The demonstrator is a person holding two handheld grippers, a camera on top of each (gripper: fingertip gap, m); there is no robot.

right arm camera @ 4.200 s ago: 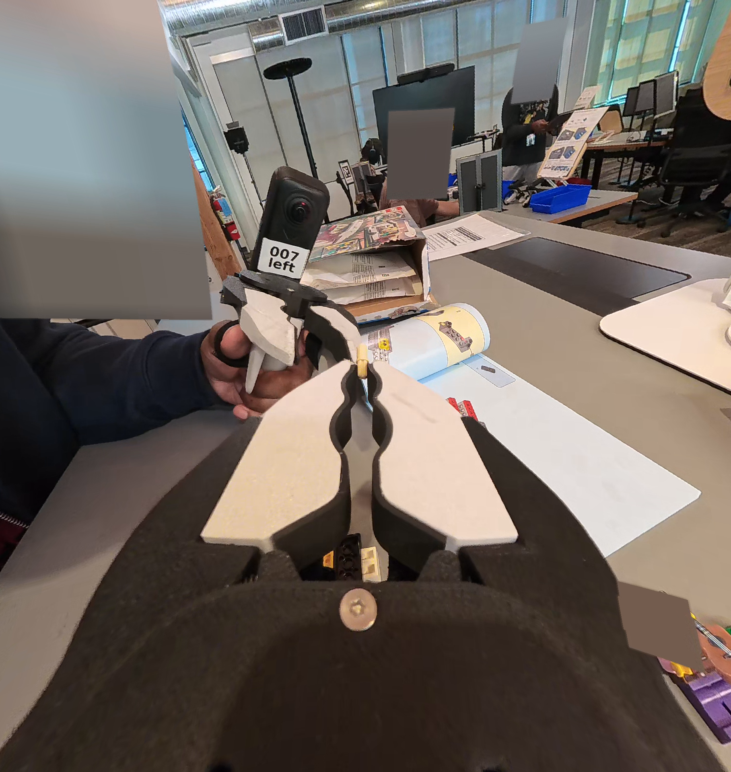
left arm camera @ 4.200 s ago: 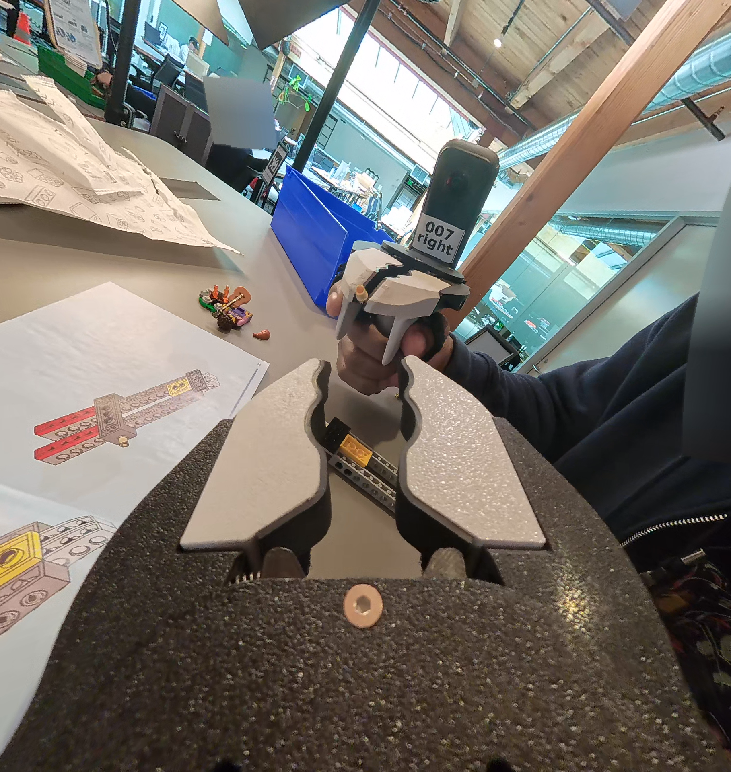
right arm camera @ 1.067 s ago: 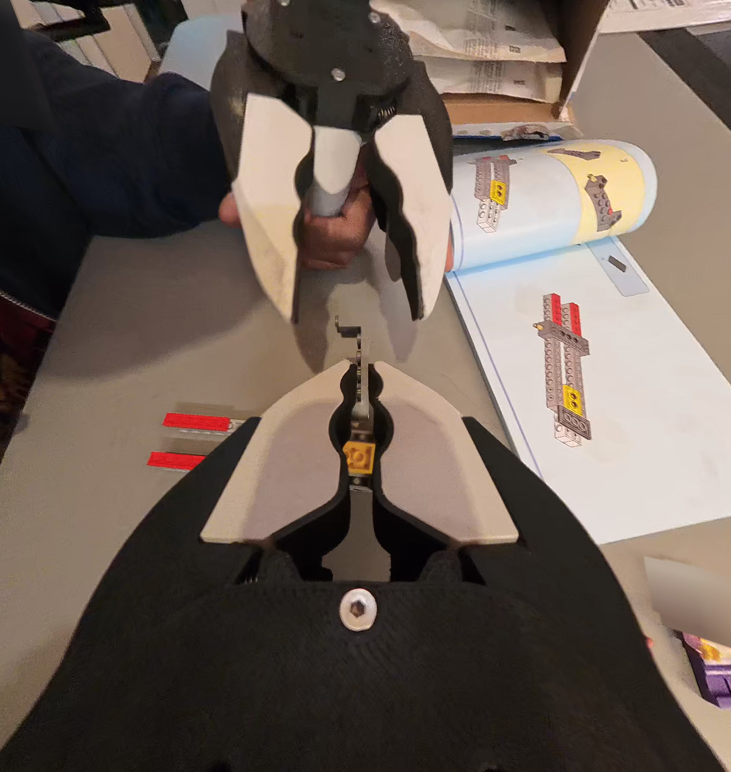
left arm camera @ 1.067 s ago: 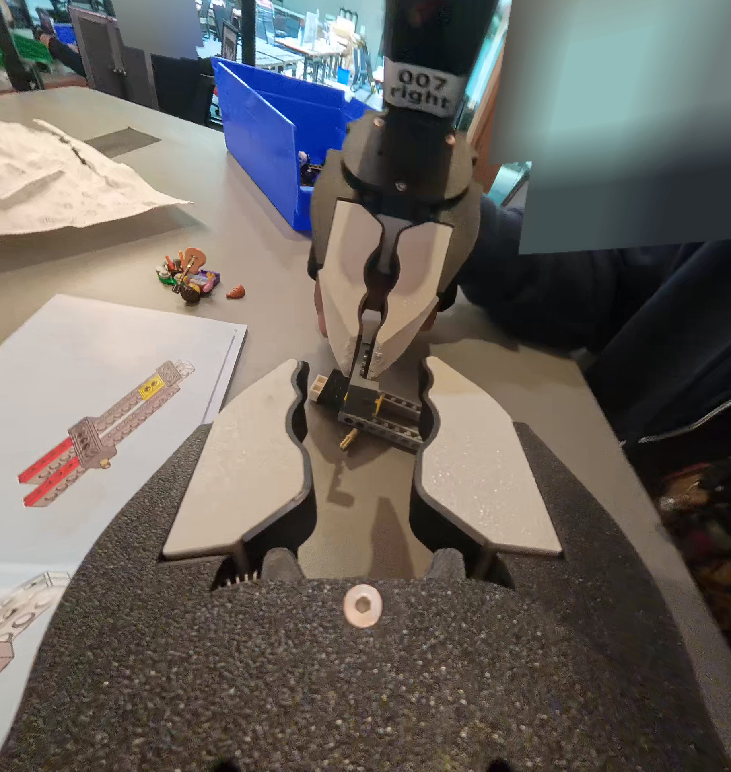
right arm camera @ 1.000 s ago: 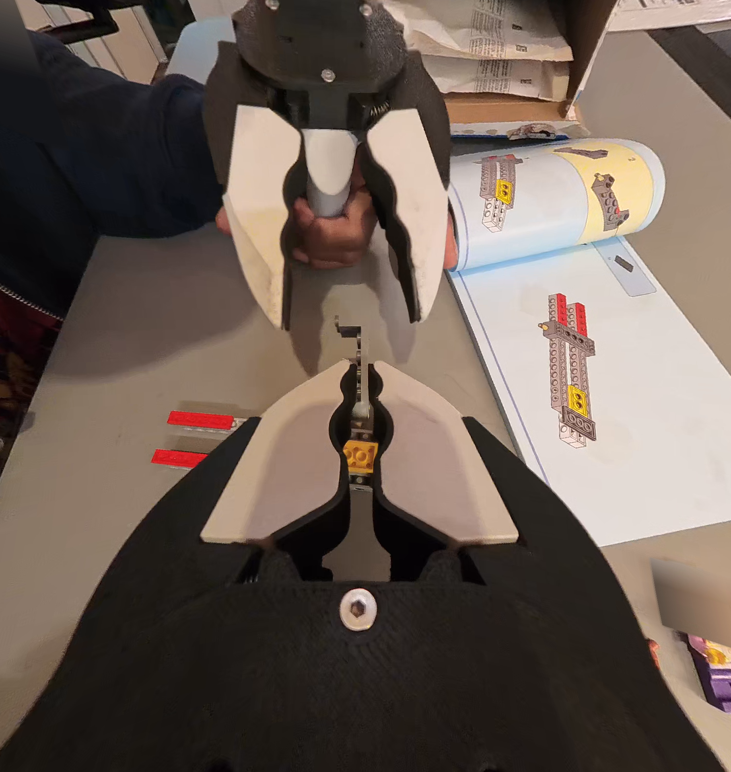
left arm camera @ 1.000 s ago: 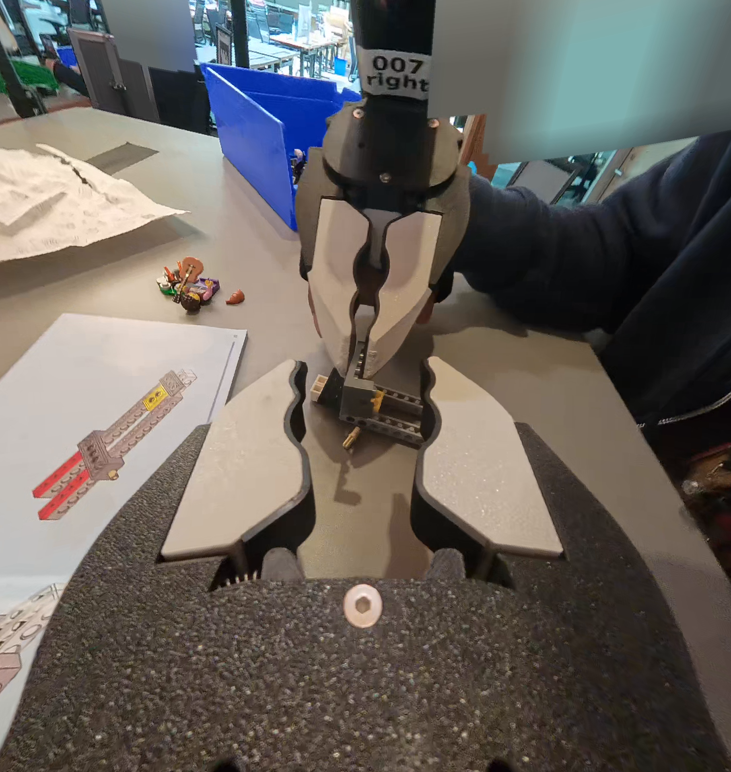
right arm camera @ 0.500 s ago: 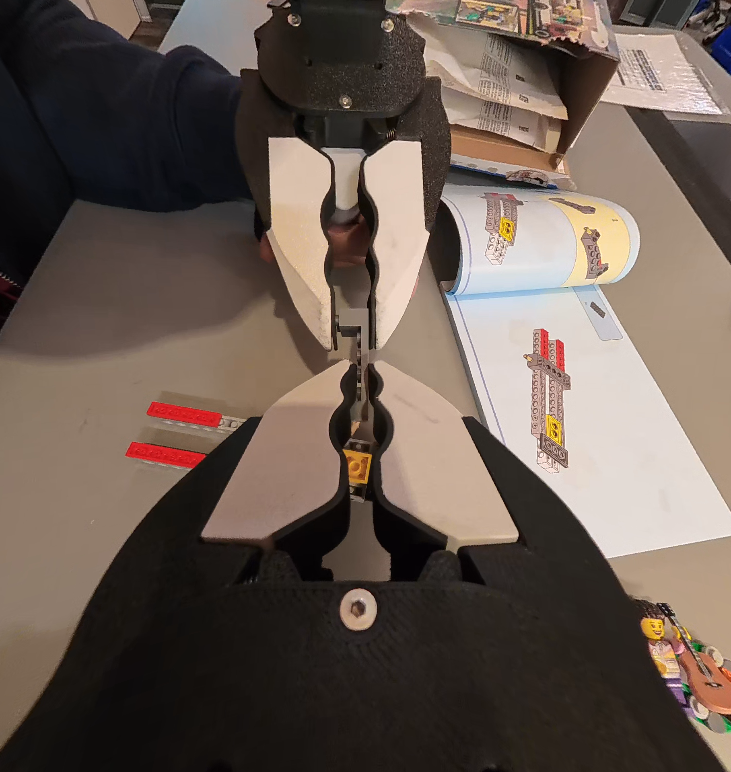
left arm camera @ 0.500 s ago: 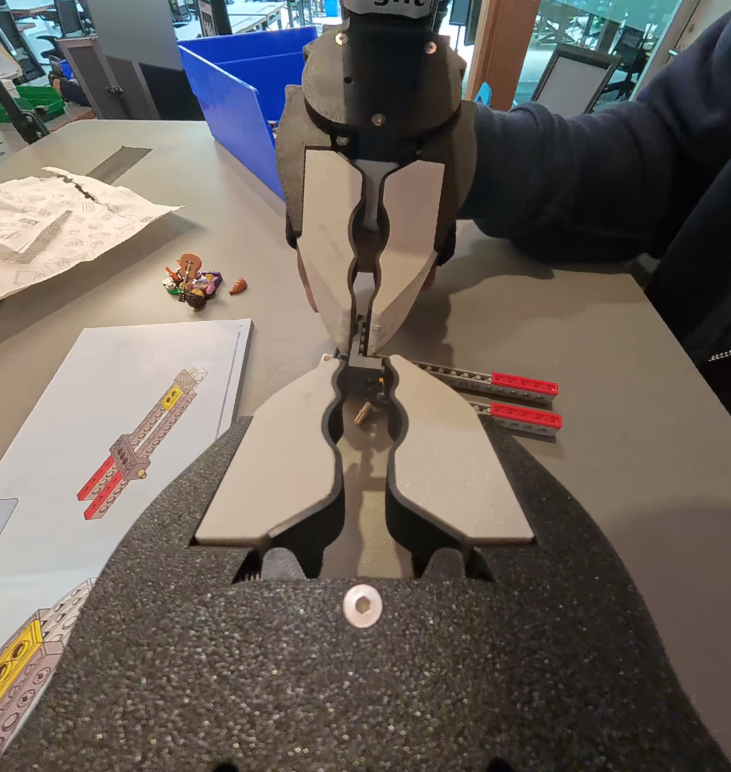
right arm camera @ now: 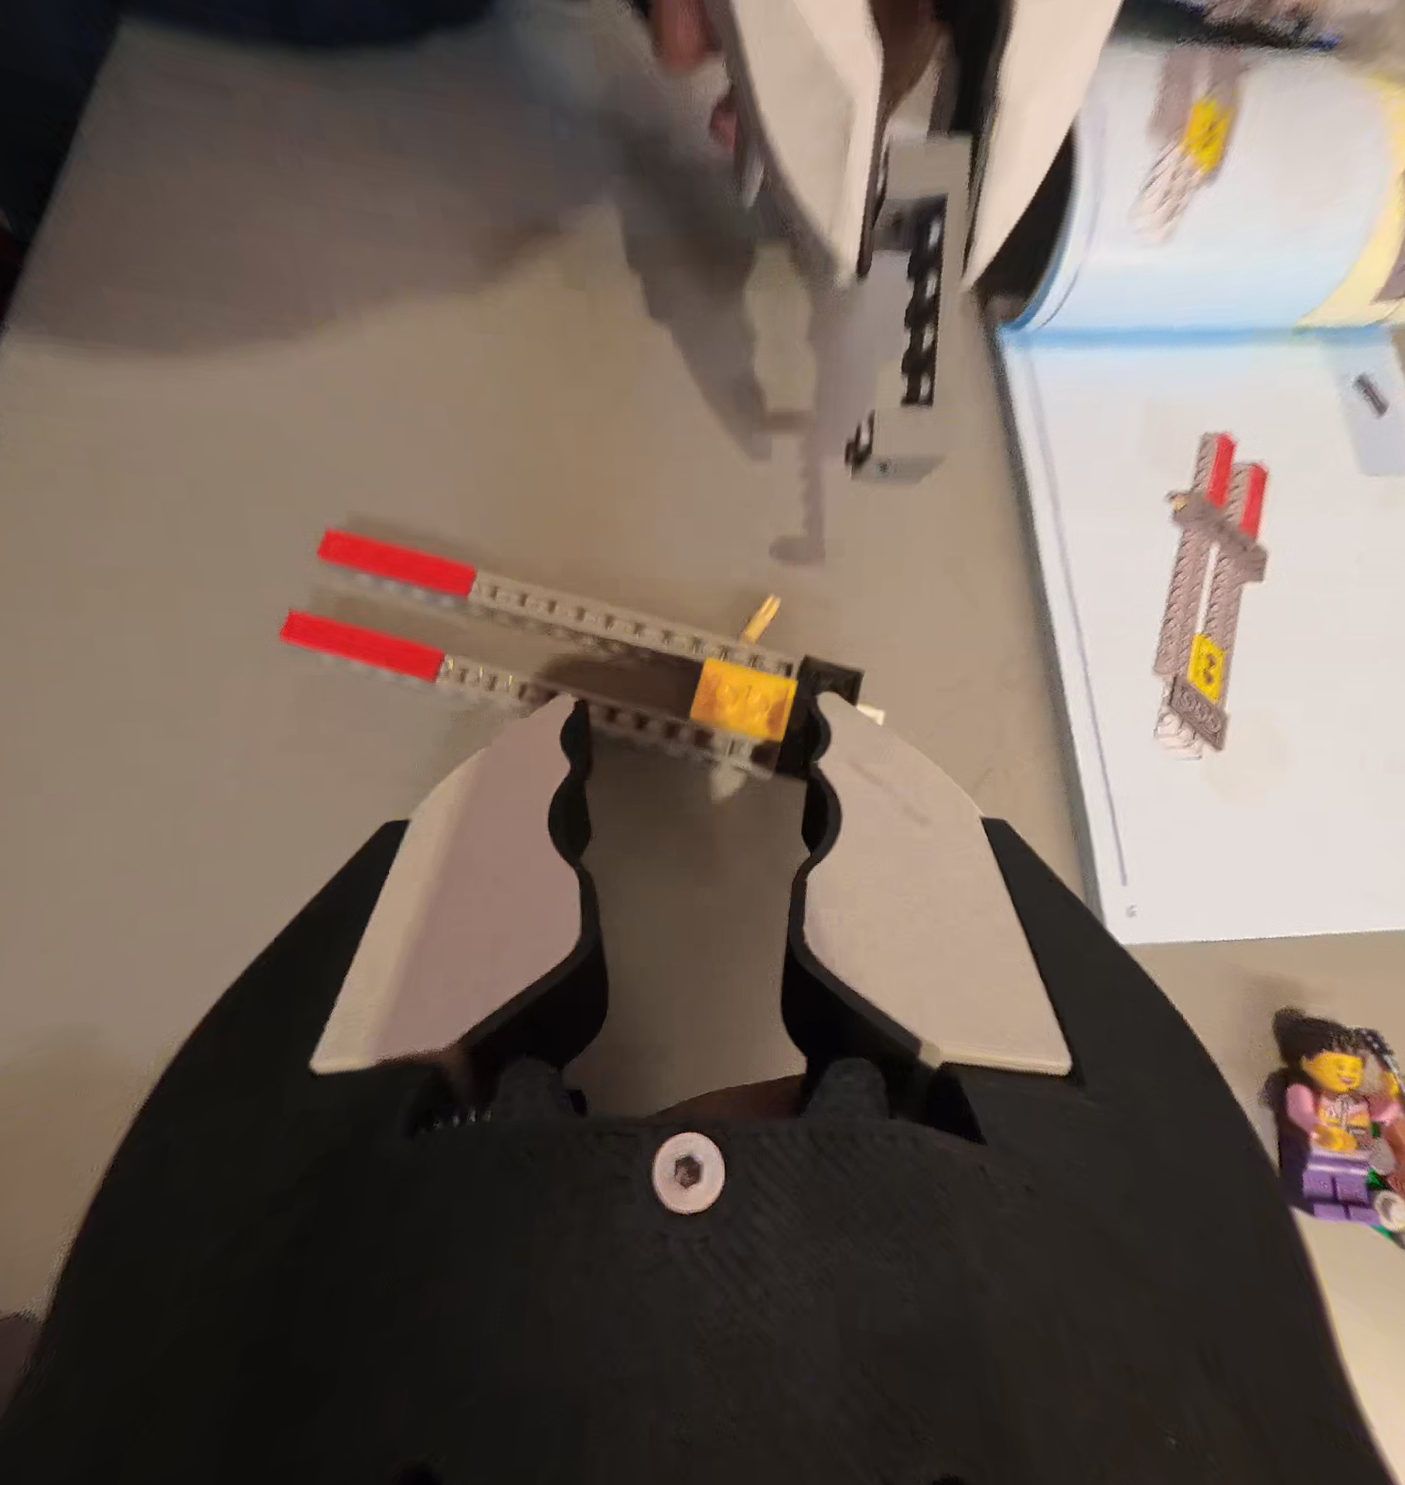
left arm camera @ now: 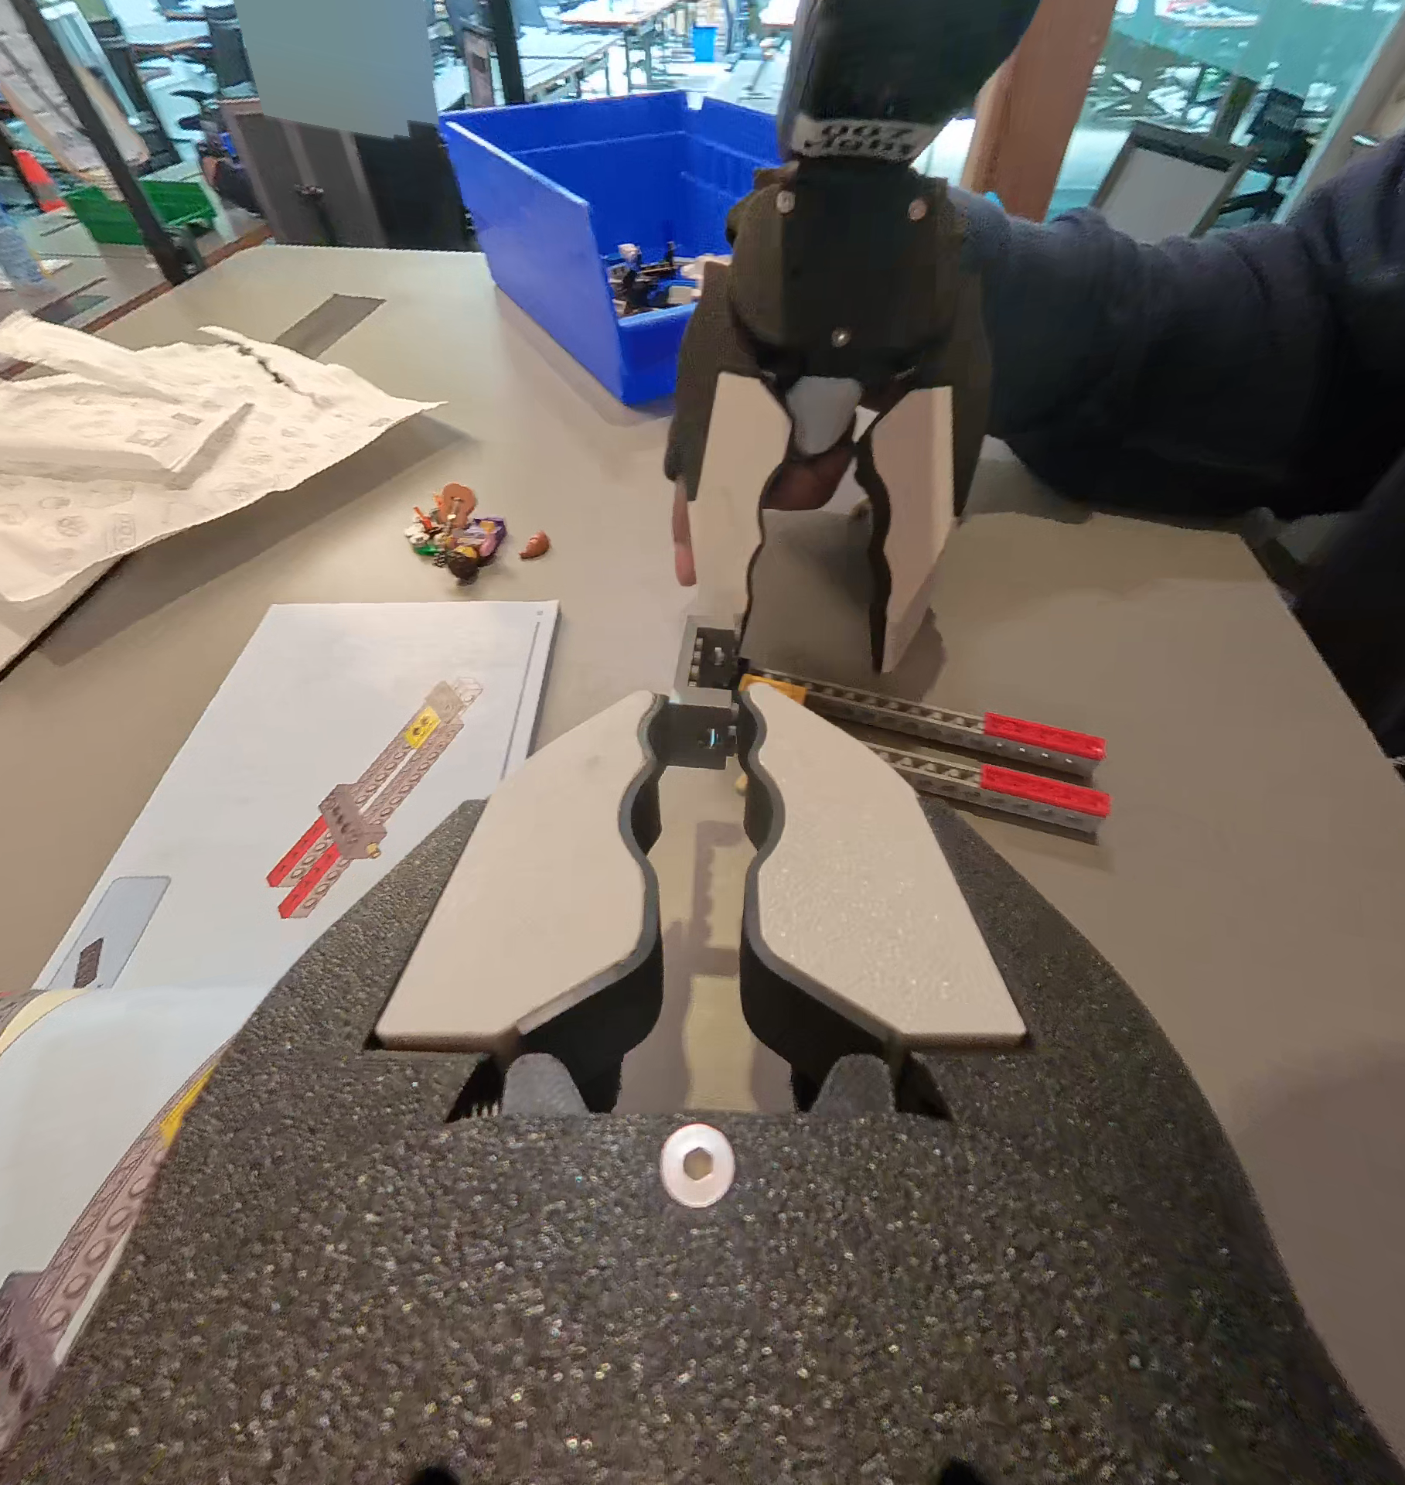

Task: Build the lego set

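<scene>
My left gripper [left arm camera: 699,707] is shut on a short dark grey and black brick piece [left arm camera: 695,735], which sticks out beyond the fingertips. The blurred right wrist view shows this piece [right arm camera: 916,337] held off the table in the left gripper [right arm camera: 912,273]. My right gripper [right arm camera: 695,707] is open and holds nothing. It hovers over a long assembly [right arm camera: 602,623] of two grey beams with red ends, a yellow brick [right arm camera: 743,697] and a tan pin [right arm camera: 763,619] lying on the table. In the left wrist view the right gripper [left arm camera: 811,655] stands open just behind the assembly [left arm camera: 908,711].
An open instruction booklet [left arm camera: 321,763] lies left of the left gripper and also shows in the right wrist view [right arm camera: 1245,643]. A blue bin [left arm camera: 586,209] stands behind. A small figure with loose parts [left arm camera: 458,530] [right arm camera: 1342,1125] and crumpled paper [left arm camera: 120,450] lie nearby. A dark sleeve [left arm camera: 1205,321] reaches in. My right fingertips sit around 9 cm from my left ones. The tan pin [right arm camera: 763,619] is about 4 cm from my right fingertips.
The left gripper closed on the grey piece that the right gripper was holding upright. The right gripper has now opened, let go of it, and moved over the long assembly.
</scene>
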